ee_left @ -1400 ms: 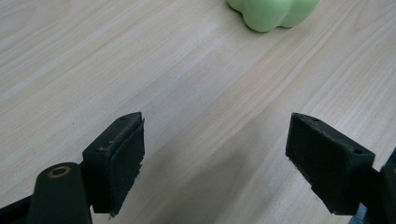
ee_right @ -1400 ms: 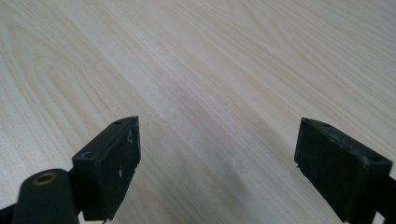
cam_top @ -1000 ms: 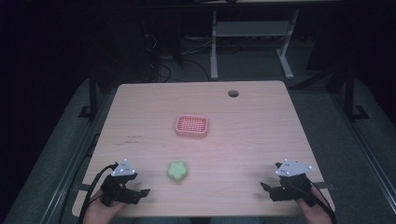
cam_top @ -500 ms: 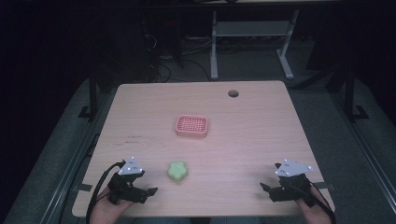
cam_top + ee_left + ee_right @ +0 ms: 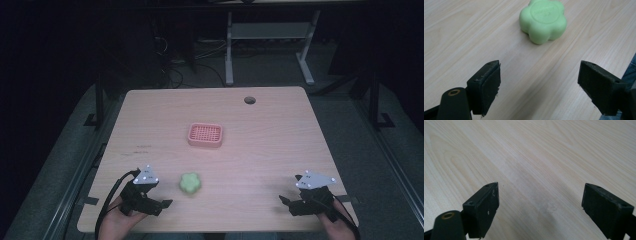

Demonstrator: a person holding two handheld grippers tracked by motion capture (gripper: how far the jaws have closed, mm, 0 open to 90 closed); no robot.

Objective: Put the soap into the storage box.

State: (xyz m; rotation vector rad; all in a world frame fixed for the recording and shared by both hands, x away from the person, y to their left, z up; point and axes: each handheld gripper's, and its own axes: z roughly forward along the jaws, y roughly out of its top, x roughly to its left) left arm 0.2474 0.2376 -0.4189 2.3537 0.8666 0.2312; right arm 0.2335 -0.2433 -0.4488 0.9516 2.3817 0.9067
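Note:
A green flower-shaped block [image 5: 190, 183] lies flat on the wooden table [image 5: 270, 140] near the front left. My left gripper [image 5: 161, 204] sits just left of it, open and pointing toward it. In the left gripper view the green block [image 5: 543, 20] lies a short way ahead of the spread jaws, nothing between them. My left gripper [image 5: 540, 87] is empty. A pink ridged tray [image 5: 205, 135] rests at the table's middle. My right gripper [image 5: 286, 202] rests open at the front right; my right gripper [image 5: 540, 207] has bare wood between its jaws.
A dark round hole [image 5: 249, 100] is set in the table near the back right. A white metal frame [image 5: 270, 35] stands on the floor beyond the table. The table's front edge lies right under both hands.
My left gripper has moved right toward the green block and turned to point at it. The right gripper, the block and the tray have stayed where they were.

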